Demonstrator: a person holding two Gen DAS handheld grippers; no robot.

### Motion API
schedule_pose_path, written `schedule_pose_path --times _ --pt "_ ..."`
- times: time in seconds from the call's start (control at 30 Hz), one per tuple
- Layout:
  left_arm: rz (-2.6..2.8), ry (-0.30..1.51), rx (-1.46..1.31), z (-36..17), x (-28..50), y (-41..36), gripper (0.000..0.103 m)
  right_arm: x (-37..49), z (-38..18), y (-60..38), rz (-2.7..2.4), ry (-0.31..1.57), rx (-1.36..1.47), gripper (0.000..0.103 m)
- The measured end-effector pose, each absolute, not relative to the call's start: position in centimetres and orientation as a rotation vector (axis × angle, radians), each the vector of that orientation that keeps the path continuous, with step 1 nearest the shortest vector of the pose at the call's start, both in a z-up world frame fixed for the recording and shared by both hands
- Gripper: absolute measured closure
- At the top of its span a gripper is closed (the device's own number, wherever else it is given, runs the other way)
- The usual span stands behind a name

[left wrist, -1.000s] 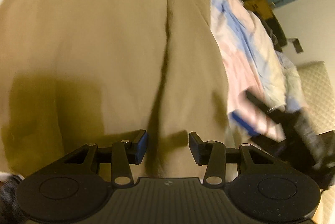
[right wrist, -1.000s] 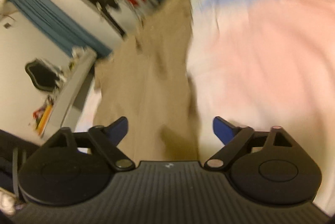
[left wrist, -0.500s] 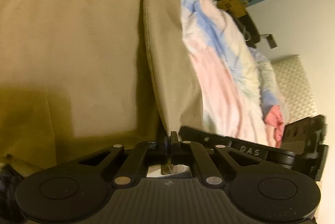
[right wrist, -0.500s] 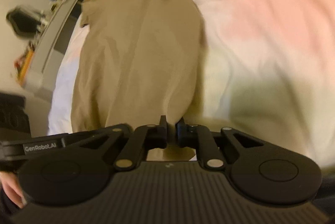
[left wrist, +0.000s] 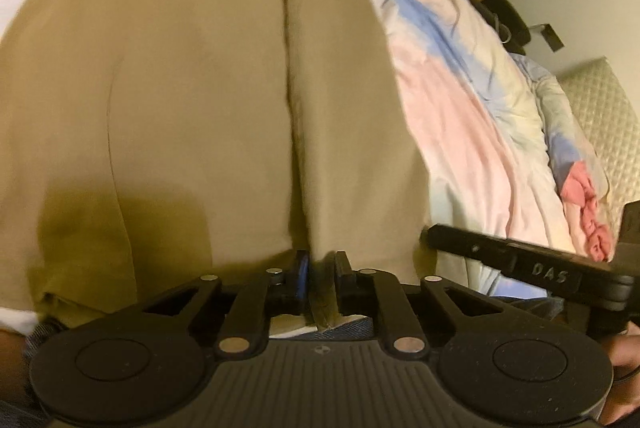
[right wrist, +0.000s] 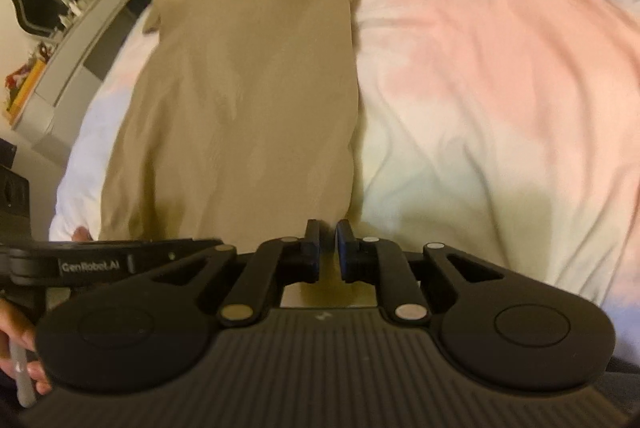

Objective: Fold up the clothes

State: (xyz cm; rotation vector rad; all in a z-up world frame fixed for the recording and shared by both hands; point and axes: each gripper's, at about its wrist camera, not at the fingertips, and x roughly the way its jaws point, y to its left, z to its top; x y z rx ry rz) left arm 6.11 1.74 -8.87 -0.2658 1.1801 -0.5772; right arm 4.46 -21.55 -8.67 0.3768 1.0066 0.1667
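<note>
Pastel bedspread [right wrist: 500, 76] (pink, blue and cream) carrying the tan garment [left wrist: 180, 88], which lies spread along it with 1 lengthwise fold line. Left gripper [left wrist: 320, 274]: fingers pressed together, pinching the garment's near hem. Right gripper [right wrist: 328, 252]: fingers likewise clamped on the same hem, just beside the left.

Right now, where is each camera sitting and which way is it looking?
Left wrist: sits on the left gripper, looking forward along its fingers over the tan garment; the right gripper's arm crosses at lower right.
Right wrist: sits on the right gripper, looking along the garment's right edge and the pastel bedsheet; the left gripper's arm and a hand show at lower left.
Shared: both show the garment, the bedsheet, and closed jaws pinching the garment's near edge.
</note>
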Motion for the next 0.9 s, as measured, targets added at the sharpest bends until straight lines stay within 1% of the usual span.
schedule_pose_path --times 0.03,0.07,0.1,0.13,0.17,0.2,0.23,0.27,0.33,0.37,0.43,0.47,0.53,0.67,0.9 --pt "-0.579 1.148 -0.245 -8.2 6.0 1.7 0.078 4.3 -8.2 -21.6 0.164 0.976 0.37 0.089" --pt "-0.58 1.108 -0.222 -7.3 5.9 1.7 0.073 3.9 -7.7 -21.7 0.158 0.938 0.364 0.086" --pt "-0.579 1.066 -0.202 -6.4 5.9 1.7 0.066 3.6 -7.1 -21.8 0.151 0.9 0.358 0.083" --pt "-0.572 1.02 -0.188 -5.3 5.8 1.9 0.062 3.2 -6.4 -21.8 0.14 0.856 0.341 0.073" --pt "-0.564 0.975 -0.175 -4.3 5.8 1.9 0.059 2.9 -5.7 -21.8 0.131 0.812 0.32 0.059" --pt "-0.556 0.933 -0.164 -3.3 5.8 1.9 0.053 2.7 -5.0 -21.6 0.124 0.77 0.298 0.051" --pt "-0.547 0.891 -0.153 -2.3 5.8 1.9 0.043 2.5 -4.3 -21.5 0.118 0.727 0.274 0.039" --pt "-0.537 0.849 -0.141 -1.4 5.6 2.1 0.038 2.9 -3.7 -21.2 0.119 0.702 0.264 0.029" --pt "-0.513 0.766 -0.118 0.1 5.3 2.5 0.018 4.0 -2.7 -20.7 0.122 0.651 0.245 0.018" --pt "-0.498 0.734 -0.116 0.6 5.2 2.8 0.015 4.5 -2.2 -20.4 0.124 0.626 0.235 0.019" --pt "-0.468 0.671 -0.112 1.6 5.0 3.3 0.004 5.5 -1.2 -19.8 0.127 0.576 0.215 0.019" --pt "-0.453 0.64 -0.11 2.2 4.8 3.6 0.003 6.0 -0.6 -19.5 0.128 0.551 0.206 0.019" --pt "-0.425 0.603 -0.116 2.8 4.8 4.7 0.003 7.0 0.4 -18.9 0.131 0.5 0.186 0.019" --pt "-0.369 0.559 -0.143 3.7 5.1 7.8 0.003 12.6 0.3 -16.0 0.165 0.487 0.169 0.019" --pt "-0.269 0.501 -0.17 3.2 6.0 12.9 0.002 25.5 -3.8 -5.2 0.355 0.471 0.07 0.02"
